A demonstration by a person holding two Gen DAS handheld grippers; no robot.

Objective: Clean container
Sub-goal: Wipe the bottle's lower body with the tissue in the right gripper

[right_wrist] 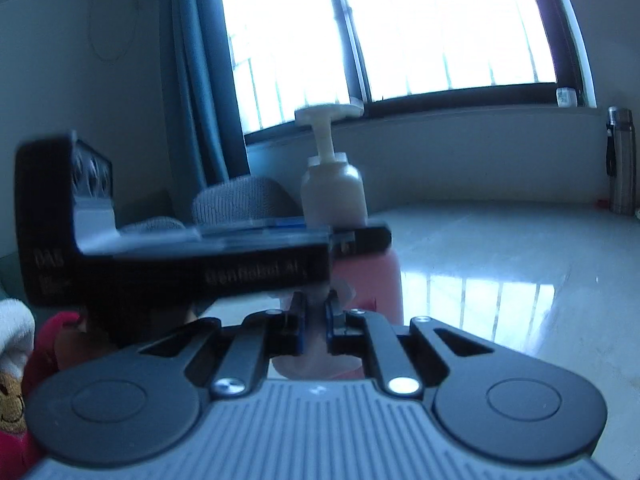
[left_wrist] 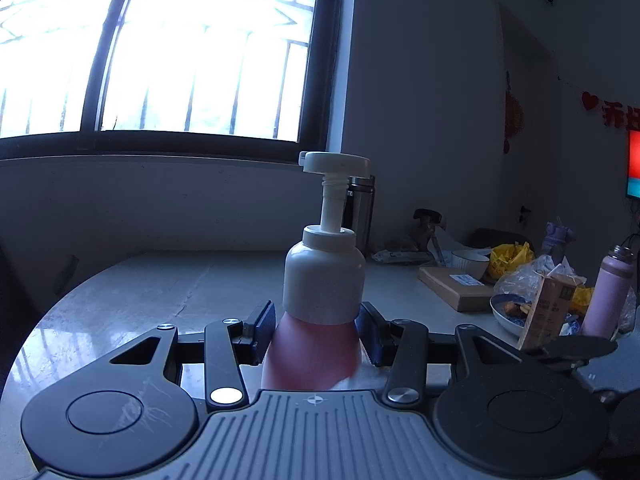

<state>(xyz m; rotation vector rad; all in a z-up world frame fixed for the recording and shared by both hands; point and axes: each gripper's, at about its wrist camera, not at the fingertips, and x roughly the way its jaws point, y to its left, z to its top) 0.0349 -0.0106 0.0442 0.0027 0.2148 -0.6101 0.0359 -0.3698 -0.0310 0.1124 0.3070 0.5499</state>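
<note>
A pump bottle (left_wrist: 324,280) with a pink body and a white top stands upright on the glossy table (left_wrist: 160,288). My left gripper (left_wrist: 317,334) is shut on its pink body, one dark pad on each side. In the right wrist view the same bottle (right_wrist: 334,188) rises behind the left gripper's black body (right_wrist: 180,268), which crosses the frame from the left. My right gripper (right_wrist: 316,320) is shut close in front of the bottle's pink base. A thin pale wipe (right_wrist: 343,287) sticks out at its tips. The picture is blurred there.
A steel flask (left_wrist: 362,208) stands behind the bottle by the wall. At the right lie a cardboard box (left_wrist: 452,286), a plate of food (left_wrist: 512,312), a carton (left_wrist: 548,308) and a pink flask (left_wrist: 608,296). A grey chair back (right_wrist: 240,204) is beyond the table's left edge.
</note>
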